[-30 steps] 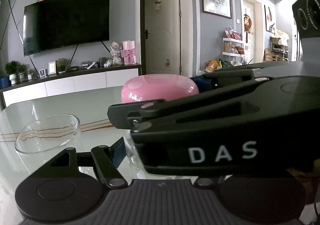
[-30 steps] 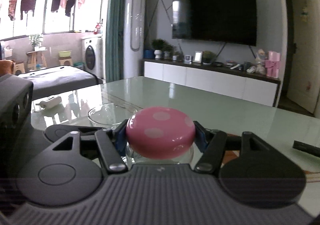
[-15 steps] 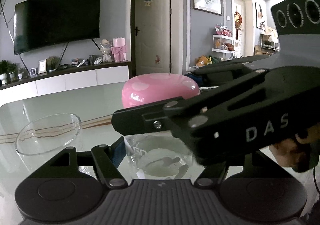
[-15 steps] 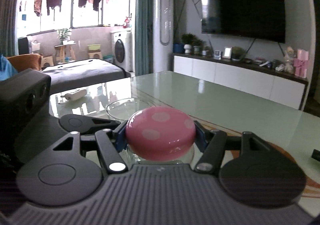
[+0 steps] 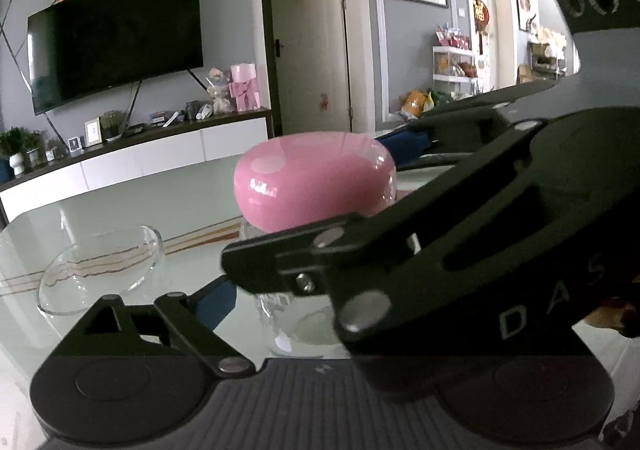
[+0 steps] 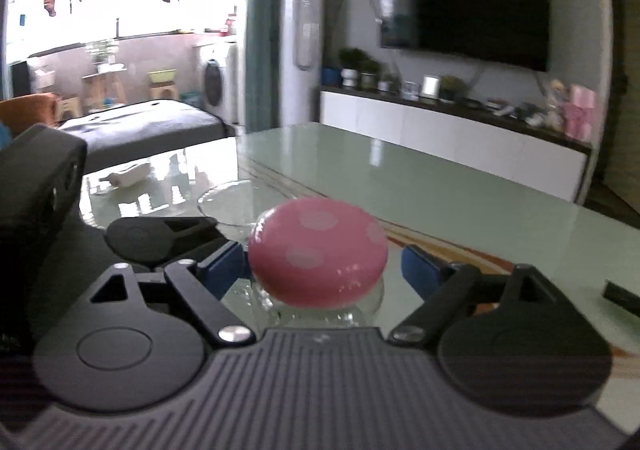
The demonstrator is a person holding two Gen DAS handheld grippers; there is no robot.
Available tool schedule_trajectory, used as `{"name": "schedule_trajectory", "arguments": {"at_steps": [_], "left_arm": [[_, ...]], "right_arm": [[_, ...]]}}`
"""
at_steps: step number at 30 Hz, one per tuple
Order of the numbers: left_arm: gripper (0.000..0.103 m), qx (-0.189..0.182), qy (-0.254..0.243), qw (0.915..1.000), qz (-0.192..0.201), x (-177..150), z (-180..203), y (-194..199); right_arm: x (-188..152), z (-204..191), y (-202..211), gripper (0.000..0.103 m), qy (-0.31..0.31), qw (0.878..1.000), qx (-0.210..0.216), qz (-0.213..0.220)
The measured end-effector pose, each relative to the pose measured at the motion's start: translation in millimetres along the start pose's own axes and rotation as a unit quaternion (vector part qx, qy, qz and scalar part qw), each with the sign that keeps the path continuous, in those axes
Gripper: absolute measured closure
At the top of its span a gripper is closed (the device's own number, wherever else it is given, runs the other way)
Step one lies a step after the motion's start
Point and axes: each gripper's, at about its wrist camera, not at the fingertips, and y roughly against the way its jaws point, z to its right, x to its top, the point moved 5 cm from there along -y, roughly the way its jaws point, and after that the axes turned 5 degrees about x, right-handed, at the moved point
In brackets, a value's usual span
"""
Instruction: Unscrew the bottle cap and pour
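Reaching level over the left one, the right hand-held gripper (image 6: 324,262) straddles the pink cap (image 6: 318,252), jaws apart.

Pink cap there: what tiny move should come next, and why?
Probably close the right gripper onto the pink cap for a twist. Its jaws stand apart, with a gap beside the cap, and the cap sits on the glass bottle, so nothing can be poured into the glass bowl yet.

glass bowl (image 5: 100,270) beside pink cap (image 5: 316,178)
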Motion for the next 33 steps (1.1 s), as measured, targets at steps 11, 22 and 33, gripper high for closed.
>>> {"name": "schedule_trajectory", "arguments": {"at_steps": [11,22,33], "left_arm": [[0.009,0.006,0.008,0.9989,-0.047,4.2,-5.8,2.3],[0.012,-0.015,0.016,0.9980,-0.059,3.5,-4.5,6.0],[0.030,-0.006,0.018,0.9982,-0.057,3.9,-8.1,9.6]], "right_arm": [[12.5,-8.3,17.1,0.028,-0.007,0.999,-0.029,-0.021],[11.2,-15.6,5.4,0.038,0.002,0.999,-0.019,-0.042],[11.9,-10.9,9.4,0.039,0.013,0.999,0.003,-0.037]]}}
